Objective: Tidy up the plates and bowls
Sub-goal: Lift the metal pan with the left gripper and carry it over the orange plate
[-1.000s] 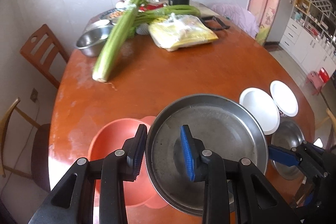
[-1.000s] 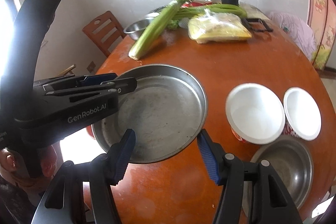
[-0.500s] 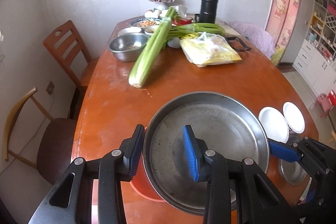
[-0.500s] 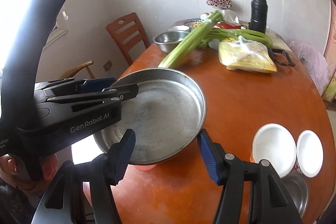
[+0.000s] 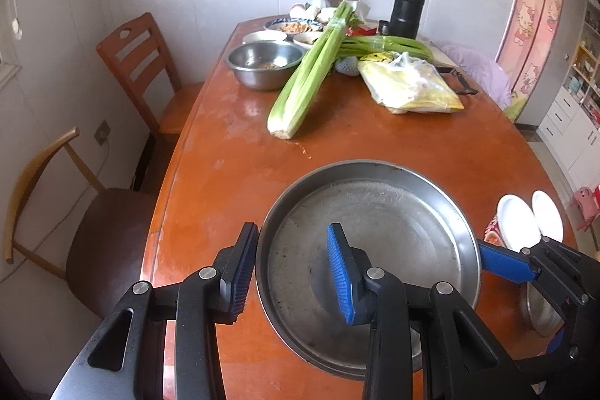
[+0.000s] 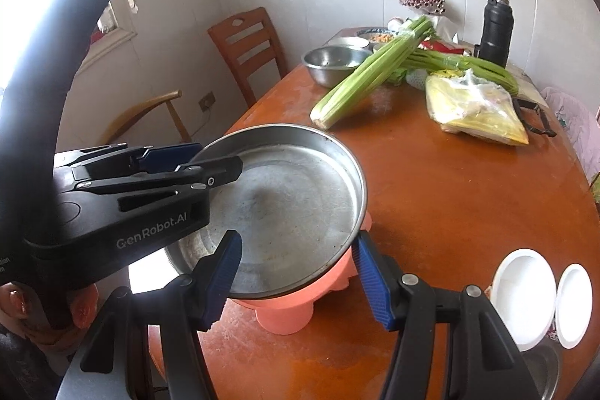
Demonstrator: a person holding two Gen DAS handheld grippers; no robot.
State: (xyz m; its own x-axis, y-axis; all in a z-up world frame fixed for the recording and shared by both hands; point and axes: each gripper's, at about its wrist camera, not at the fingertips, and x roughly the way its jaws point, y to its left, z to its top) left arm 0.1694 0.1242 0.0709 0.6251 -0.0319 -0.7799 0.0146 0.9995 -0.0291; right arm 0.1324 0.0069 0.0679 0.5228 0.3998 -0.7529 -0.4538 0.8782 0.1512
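Note:
A wide steel pan [image 5: 375, 242] rests on a salmon-pink bowl [image 6: 300, 302] at the near end of the brown table [image 5: 375, 141]. My left gripper [image 5: 292, 268] is open, its fingers astride the pan's left rim; it also shows in the right wrist view [image 6: 210, 167]. My right gripper [image 6: 296, 276] is open astride the pan's near rim. Two white bowls [image 6: 525, 295] sit at the right, next to a small steel dish [image 5: 540, 310].
Celery [image 5: 311, 74], a steel bowl [image 5: 266, 62], a yellow plastic bag [image 5: 412, 89], a black flask [image 5: 407, 6] and several food dishes fill the table's far end. Two chairs [image 5: 142, 70] stand along the left wall. White cabinets stand at the far right.
Both grippers have drawn back and up, so more of the table shows. The pan has settled over the pink bowl, which is now hidden in the left wrist view.

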